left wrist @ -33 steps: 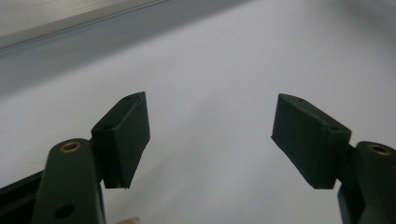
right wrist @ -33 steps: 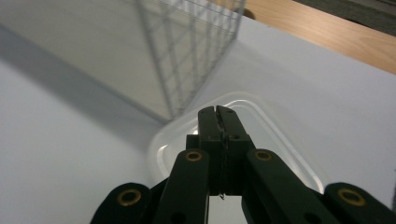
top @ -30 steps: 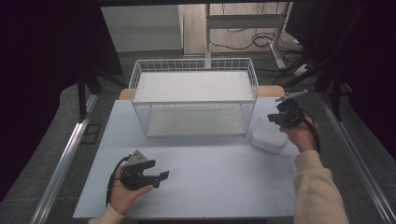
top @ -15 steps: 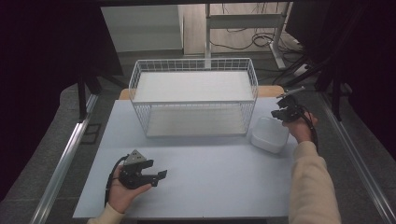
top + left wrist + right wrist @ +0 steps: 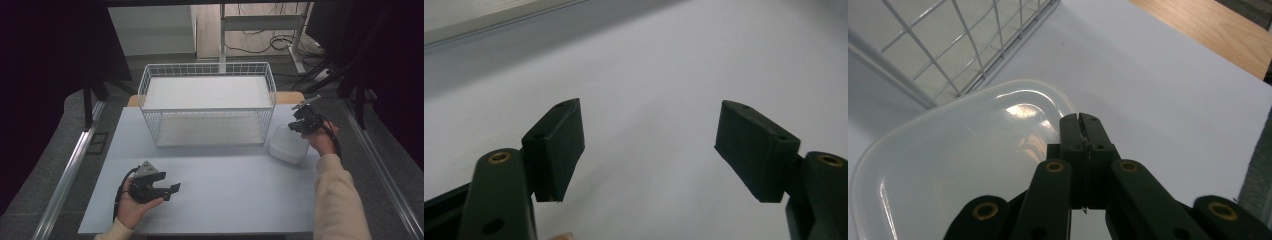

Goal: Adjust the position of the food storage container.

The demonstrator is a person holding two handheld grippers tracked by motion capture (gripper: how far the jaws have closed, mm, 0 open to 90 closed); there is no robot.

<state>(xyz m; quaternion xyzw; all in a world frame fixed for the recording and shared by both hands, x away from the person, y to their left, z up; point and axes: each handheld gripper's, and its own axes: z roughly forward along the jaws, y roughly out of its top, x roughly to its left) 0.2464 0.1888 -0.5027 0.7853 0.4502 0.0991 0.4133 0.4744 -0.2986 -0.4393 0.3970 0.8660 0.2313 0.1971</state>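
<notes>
Nearest, at the table's [image 5: 225, 200] front left: left gripper [image 5: 170, 189] cradled in an upturned hand [image 5: 131, 205], jaws spread wide apart, nothing between them, pointing right along the white surface. In the left gripper view, both pads [image 5: 556, 145] hanging over bare tabletop.

Further back, on the right: translucent white tub [image 5: 288, 145] resting on the table just beside the basket's front right corner. Right gripper [image 5: 296, 121] directly above the tub's far edge, jaws pressed together on nothing. In the right gripper view, closed tips [image 5: 1082, 125] over the tub's [image 5: 948, 165] rim; touching or just clear, cannot tell.

Beyond that, mid-table: white wire basket [image 5: 207, 67], upright. Behind it, a strip of wooden board [image 5: 292, 97] showing at the back edge.
</notes>
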